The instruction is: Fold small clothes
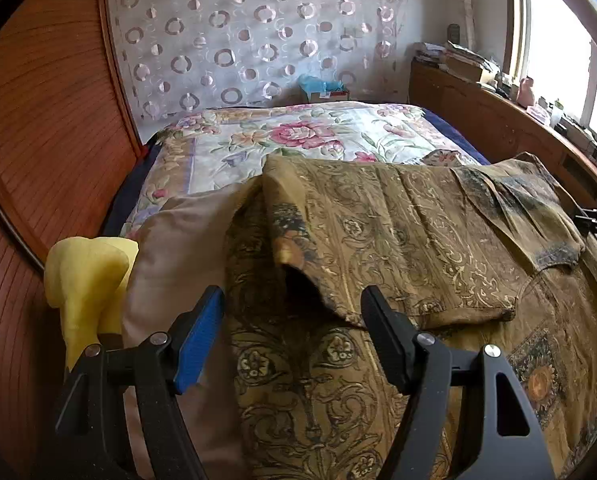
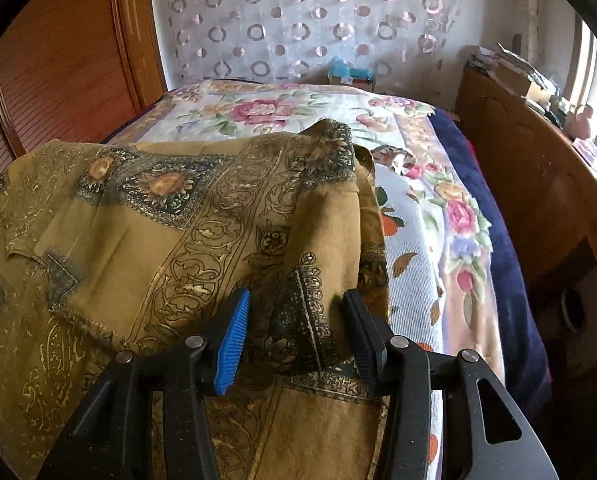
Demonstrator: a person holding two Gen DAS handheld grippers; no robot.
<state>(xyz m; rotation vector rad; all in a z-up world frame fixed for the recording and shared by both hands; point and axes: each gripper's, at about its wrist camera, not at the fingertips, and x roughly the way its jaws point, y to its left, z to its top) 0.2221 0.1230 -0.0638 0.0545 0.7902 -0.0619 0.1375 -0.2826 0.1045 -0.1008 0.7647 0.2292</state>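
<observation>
An ochre garment [image 1: 398,240] with dark floral and scroll print lies spread on the bed, its upper layer folded over with a free corner near the middle. My left gripper [image 1: 292,294] hovers open just in front of that folded edge, nothing between its fingers. In the right wrist view the same garment [image 2: 158,220] rises in a ridge at its right edge. My right gripper [image 2: 296,296] has a bunched, dark-patterned fold of it filling the gap between the blue pad [image 2: 232,336] and the other finger.
A floral bedspread [image 1: 298,136] covers the far half of the bed, with a navy blanket [image 2: 498,240] along its right side. A beige pillow [image 1: 178,260] and a yellow soft item [image 1: 86,280] lie at left. Wooden wardrobe [image 1: 38,120] left, cluttered wooden shelf [image 1: 498,120] right.
</observation>
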